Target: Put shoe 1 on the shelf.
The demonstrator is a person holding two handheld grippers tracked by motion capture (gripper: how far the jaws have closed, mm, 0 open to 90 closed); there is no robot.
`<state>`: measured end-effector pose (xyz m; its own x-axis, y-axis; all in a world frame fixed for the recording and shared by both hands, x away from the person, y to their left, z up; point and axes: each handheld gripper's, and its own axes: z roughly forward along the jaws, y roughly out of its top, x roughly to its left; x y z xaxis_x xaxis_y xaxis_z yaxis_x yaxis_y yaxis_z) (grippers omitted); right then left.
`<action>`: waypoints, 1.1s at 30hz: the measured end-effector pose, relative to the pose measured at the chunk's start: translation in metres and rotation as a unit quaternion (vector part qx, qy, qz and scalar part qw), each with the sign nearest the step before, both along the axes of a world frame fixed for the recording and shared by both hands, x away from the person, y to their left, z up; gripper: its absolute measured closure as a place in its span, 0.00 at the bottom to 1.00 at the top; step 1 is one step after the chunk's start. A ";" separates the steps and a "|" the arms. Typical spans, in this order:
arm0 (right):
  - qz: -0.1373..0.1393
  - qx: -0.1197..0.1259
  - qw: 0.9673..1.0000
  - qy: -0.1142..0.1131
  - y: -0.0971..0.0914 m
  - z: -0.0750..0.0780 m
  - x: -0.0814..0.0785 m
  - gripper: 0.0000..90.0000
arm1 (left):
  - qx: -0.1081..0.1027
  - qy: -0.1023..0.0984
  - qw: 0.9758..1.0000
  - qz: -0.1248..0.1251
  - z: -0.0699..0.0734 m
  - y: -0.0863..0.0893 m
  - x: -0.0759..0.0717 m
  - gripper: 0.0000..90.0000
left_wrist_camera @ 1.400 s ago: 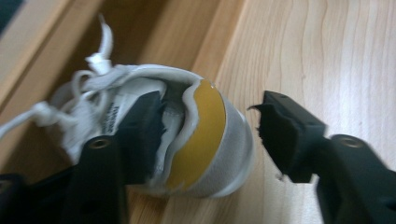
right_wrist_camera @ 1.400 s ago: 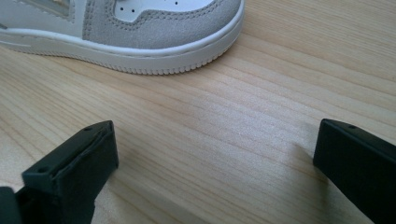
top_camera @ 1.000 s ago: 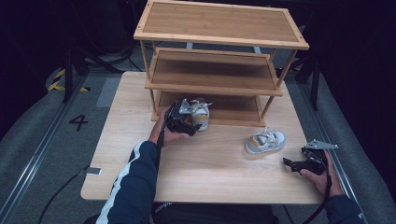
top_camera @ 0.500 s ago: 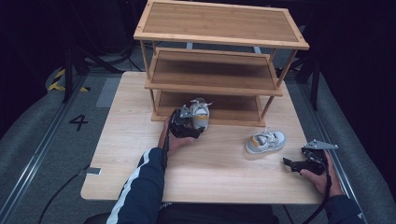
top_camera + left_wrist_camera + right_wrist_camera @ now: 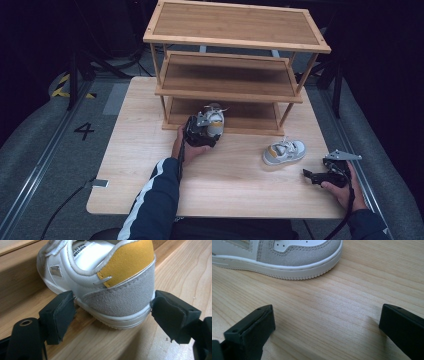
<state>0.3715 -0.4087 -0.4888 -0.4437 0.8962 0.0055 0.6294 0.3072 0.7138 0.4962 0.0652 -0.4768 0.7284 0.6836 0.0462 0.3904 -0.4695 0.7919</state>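
Note:
A small white and grey shoe with a yellow heel tab [image 5: 214,119] [image 5: 117,277] is tipped toe-first onto the front edge of the rack's bottom shelf [image 5: 250,118]. My left gripper [image 5: 202,131] [image 5: 112,315] is shut on its heel, one jaw pressing each side of the sole. The matching second shoe [image 5: 284,151] [image 5: 287,257] lies on the wooden table [image 5: 225,185], right of centre. My right gripper [image 5: 312,175] [image 5: 327,325] rests open near the table's right front corner, a short way from that shoe, with only bare wood between its jaws.
A three-tier wooden rack [image 5: 227,82] stands at the back of the table, its middle and top shelves bare. Dark floor and grey rails surround the table. A sleeved left forearm [image 5: 155,200] crosses the table's front.
The left gripper has carried its shoe slightly right and forward, against the bottom shelf's front edge. The right gripper and the second shoe have stayed put.

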 end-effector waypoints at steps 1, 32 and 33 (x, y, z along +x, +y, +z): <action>0.000 0.000 1.000 0.000 0.000 0.000 0.000 0.01 | 0.000 -0.004 1.000 0.007 0.000 0.000 0.001 0.28; 0.014 0.001 1.000 0.001 0.003 0.000 0.001 0.01 | -0.021 0.016 1.000 0.016 -0.001 -0.004 0.026 0.32; 0.014 0.001 1.000 0.001 0.003 0.000 0.001 0.01 | -0.005 0.012 1.000 0.017 -0.001 0.001 0.021 0.31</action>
